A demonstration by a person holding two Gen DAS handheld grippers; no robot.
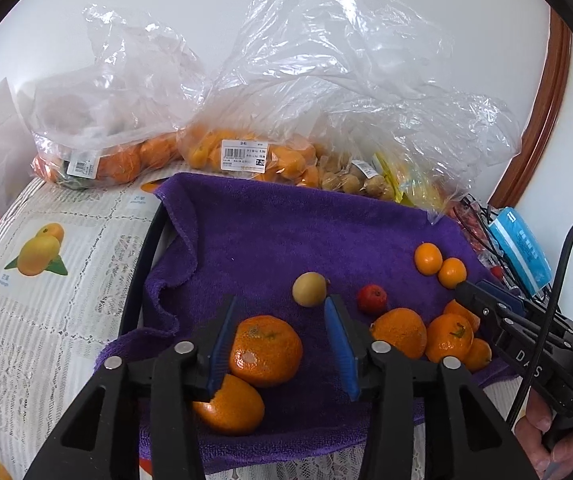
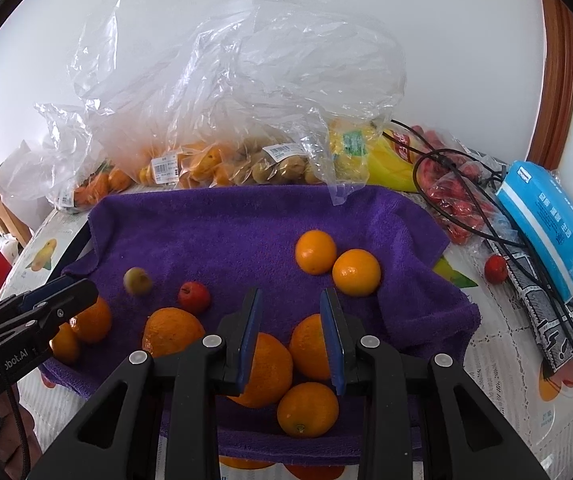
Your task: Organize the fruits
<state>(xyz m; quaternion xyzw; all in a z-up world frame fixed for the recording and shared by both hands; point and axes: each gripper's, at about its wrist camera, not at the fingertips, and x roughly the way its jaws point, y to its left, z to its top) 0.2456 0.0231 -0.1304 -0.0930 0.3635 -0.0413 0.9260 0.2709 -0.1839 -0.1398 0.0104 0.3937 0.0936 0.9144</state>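
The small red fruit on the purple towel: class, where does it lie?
In the left wrist view, the small red fruit lies right of the pale yellow-green round fruit.

Table under fruit-print cloth, purple towel, bagged fruit, blue packet

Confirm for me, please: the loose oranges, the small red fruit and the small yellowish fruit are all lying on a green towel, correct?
Not quite: the towel is purple, not green, as the right wrist view shows. The loose oranges, the small red fruit and the small yellowish fruit do lie on it.
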